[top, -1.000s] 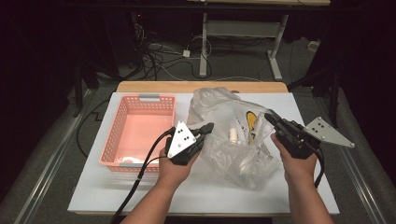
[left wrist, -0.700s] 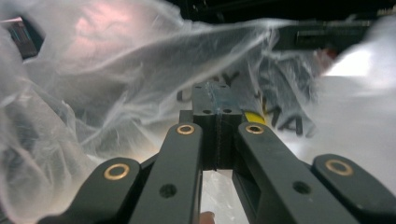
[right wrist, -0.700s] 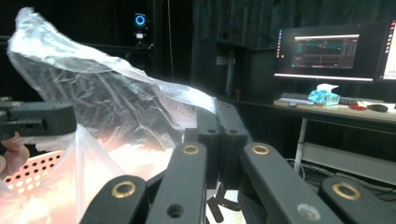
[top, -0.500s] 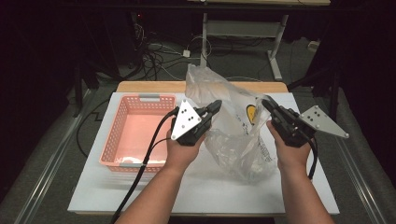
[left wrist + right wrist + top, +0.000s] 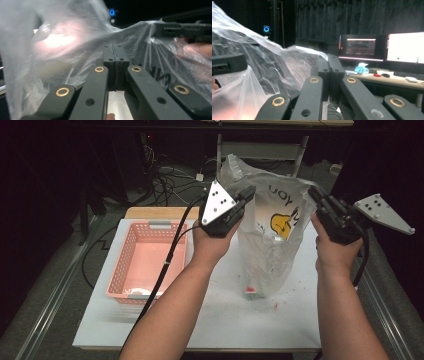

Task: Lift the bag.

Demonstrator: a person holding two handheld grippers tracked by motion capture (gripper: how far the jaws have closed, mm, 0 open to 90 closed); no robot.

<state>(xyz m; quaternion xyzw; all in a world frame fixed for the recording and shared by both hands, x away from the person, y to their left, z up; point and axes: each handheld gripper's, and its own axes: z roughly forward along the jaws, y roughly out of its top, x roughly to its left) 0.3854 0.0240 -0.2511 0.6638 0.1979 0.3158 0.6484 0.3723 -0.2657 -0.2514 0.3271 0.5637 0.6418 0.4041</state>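
A clear plastic bag (image 5: 274, 237) with a yellow print hangs above the white table (image 5: 220, 320), stretched between both grippers. My left gripper (image 5: 248, 194) is shut on the bag's left upper edge, and the film (image 5: 75, 50) drapes over its closed jaws in the left gripper view. My right gripper (image 5: 316, 196) is shut on the bag's right upper edge; the film (image 5: 262, 67) spreads left from its jaws in the right gripper view. A small red and green item (image 5: 251, 292) lies at the bag's bottom, which reaches down to the table. The other gripper's jaws (image 5: 185, 27) pinch the far edge.
A pink basket (image 5: 147, 262) stands on the table at the left. Small red crumbs (image 5: 276, 305) are scattered under the bag. Cables and desk legs (image 5: 220, 150) lie on the floor behind the table. Lit monitors (image 5: 387, 47) stand on a desk in the right gripper view.
Both grippers have risen and carried the bag's top edge up; the bag, which lay crumpled on the table, now hangs upright and stretched open.
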